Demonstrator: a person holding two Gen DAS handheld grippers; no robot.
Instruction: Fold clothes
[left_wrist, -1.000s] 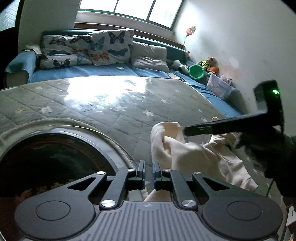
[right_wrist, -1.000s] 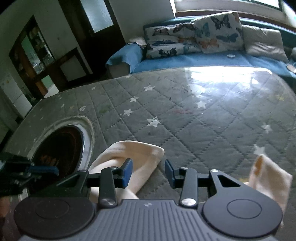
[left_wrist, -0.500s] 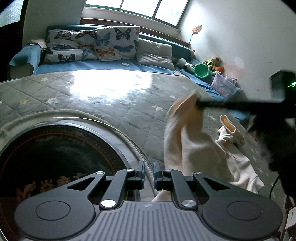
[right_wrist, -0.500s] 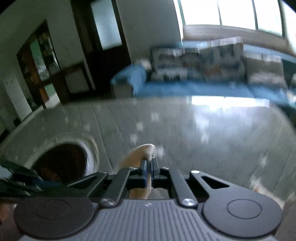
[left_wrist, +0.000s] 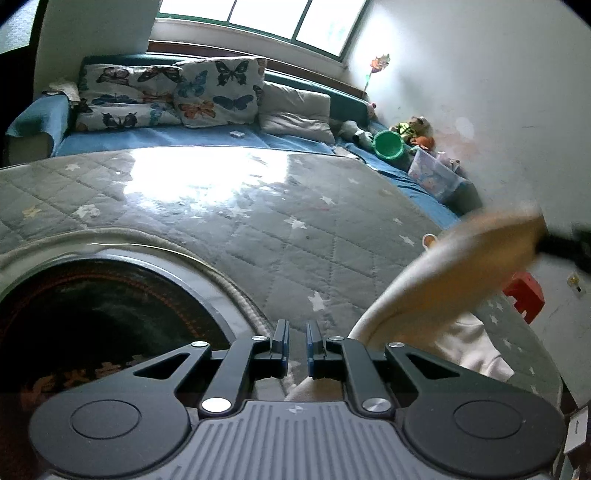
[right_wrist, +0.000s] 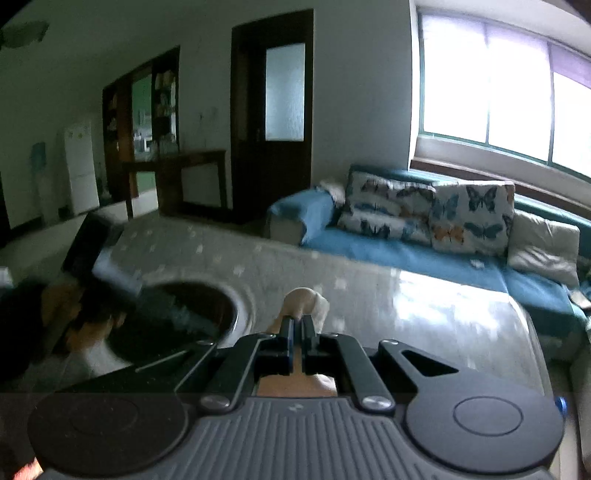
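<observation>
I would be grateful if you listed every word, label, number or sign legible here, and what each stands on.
No text can be read with certainty.
Dark round inset in the quilted cover: orange characters along its lower edge, too dim and distorted to read.
Clear storage box by the wall: a coloured print, too small to read.
Left gripper and right gripper: only a small emblem, no lettering.

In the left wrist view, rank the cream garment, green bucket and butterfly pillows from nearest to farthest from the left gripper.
From the left gripper:
1. Cream garment, beside it, lower right.
2. Green bucket, far right, on the sofa.
3. Butterfly pillows, back, under the window.
</observation>
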